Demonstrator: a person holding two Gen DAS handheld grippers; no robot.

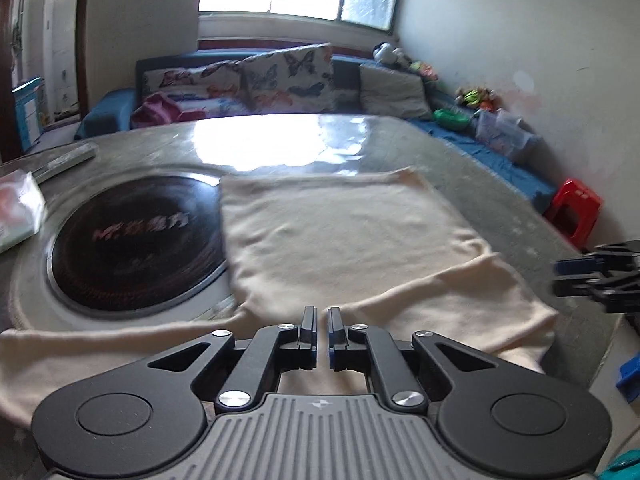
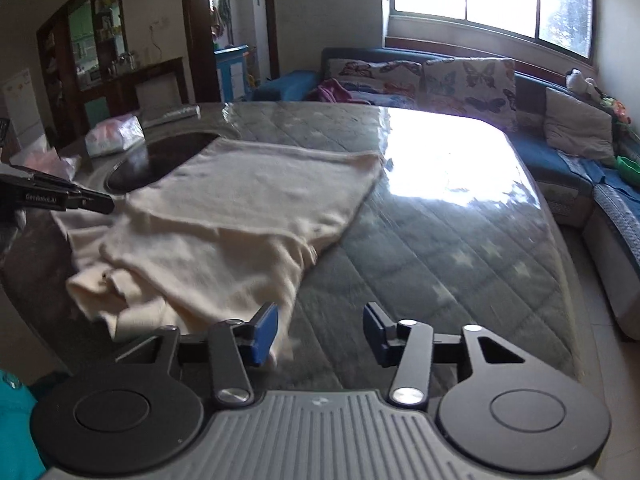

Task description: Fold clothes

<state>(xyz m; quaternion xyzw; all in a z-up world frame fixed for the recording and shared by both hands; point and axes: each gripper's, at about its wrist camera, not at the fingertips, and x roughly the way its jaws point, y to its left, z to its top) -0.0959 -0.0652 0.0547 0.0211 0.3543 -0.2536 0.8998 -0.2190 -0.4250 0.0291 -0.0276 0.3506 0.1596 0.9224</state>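
Left gripper [image 1: 319, 326] pressing all but shut over a sleeve, right gripper [image 2: 320, 330] hanging spread beside the hem, both working the soft, light, floppy cream knitted sweater [image 1: 344, 240] lying half-folded on the grey quilted table cover [image 2: 440, 248], doubled edges looking best for pinching.

open quilted table [image 2: 440, 264] right of the cream garment [image 2: 248, 208]; a plastic packet [image 2: 114, 136] and dark round hotplate [image 1: 136, 244] crowd its left.
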